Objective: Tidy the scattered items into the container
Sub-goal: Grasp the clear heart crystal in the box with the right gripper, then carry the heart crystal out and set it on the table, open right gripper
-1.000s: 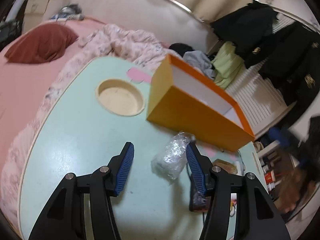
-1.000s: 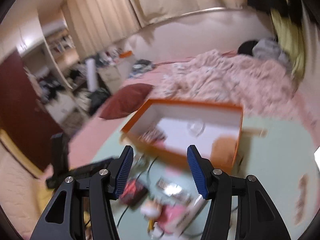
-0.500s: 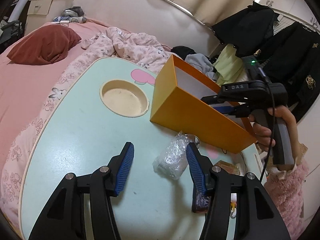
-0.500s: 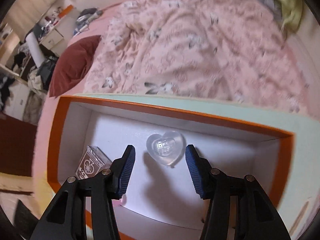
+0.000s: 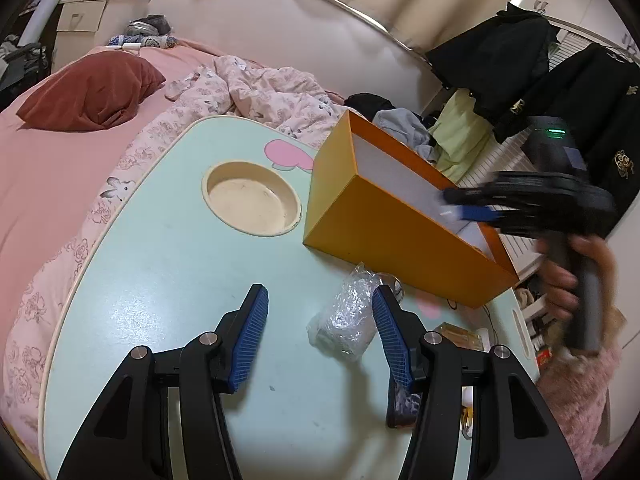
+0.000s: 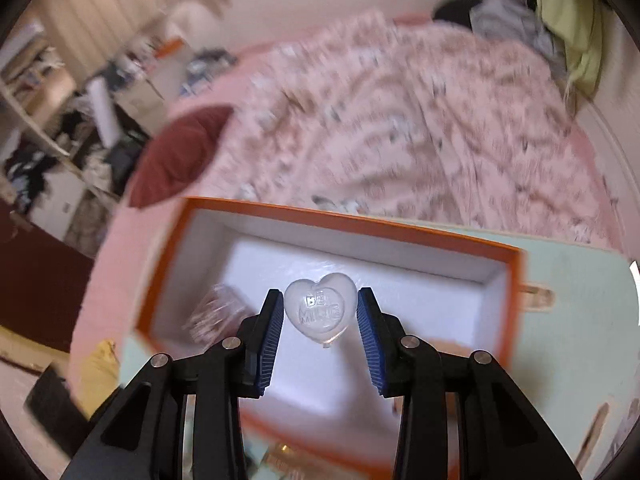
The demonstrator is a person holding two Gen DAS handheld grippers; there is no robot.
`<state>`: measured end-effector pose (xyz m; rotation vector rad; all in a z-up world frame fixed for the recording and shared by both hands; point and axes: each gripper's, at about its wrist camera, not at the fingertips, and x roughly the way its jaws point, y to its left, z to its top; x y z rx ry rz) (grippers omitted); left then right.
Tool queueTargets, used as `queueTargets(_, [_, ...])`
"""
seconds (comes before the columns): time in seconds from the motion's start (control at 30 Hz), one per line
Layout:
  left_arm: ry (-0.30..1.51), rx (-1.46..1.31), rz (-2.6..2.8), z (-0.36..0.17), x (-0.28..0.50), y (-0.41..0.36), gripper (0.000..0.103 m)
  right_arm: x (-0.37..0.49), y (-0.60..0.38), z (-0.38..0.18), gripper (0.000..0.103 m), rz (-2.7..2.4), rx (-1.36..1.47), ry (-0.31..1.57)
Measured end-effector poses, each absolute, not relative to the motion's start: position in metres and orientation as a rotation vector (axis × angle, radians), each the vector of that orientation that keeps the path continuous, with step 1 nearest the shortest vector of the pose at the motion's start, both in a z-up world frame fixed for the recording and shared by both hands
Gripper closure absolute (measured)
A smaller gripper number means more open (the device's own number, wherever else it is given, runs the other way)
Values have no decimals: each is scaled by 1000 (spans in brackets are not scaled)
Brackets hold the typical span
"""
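The orange box (image 5: 400, 236) with a white inside stands on the mint-green table (image 5: 160, 280). My right gripper (image 6: 319, 296) hangs over the box's inside (image 6: 400, 296), its jaws closing. A clear plastic heart (image 6: 320, 312) sits between the blue pads and touches both. The heart looks sharp while the box behind it is blurred. A clear case (image 6: 216, 312) lies blurred in the box's left part. My left gripper (image 5: 320, 296) stands open low over the table. A crinkled clear plastic bundle (image 5: 344, 320) lies between its fingers, close to the right pad.
A round recess (image 5: 252, 204) is sunk into the table left of the box. A dark item (image 5: 404, 404) and a snack packet (image 5: 456, 332) lie near the table's right end. A bed with pink bedding and a dark red pillow (image 5: 92, 92) borders the table.
The right gripper's jaws have narrowed onto the heart, which lay on the box floor half a second ago. Its view has tilted and blurred. The left gripper has kept still.
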<state>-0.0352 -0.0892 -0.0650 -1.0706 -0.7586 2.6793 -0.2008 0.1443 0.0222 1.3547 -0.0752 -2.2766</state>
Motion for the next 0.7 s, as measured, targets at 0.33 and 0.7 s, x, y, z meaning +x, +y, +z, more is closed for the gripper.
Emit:
queueTargets(0.33, [-752, -1071, 2684, -65, -36, -89, 47, -75, 179, 1, 67, -2073, 1247, -42])
queueTargets(0.7, [-649, -1010, 2780, -57, -31, -80, 47, -71, 230, -21, 26, -2207, 971, -289])
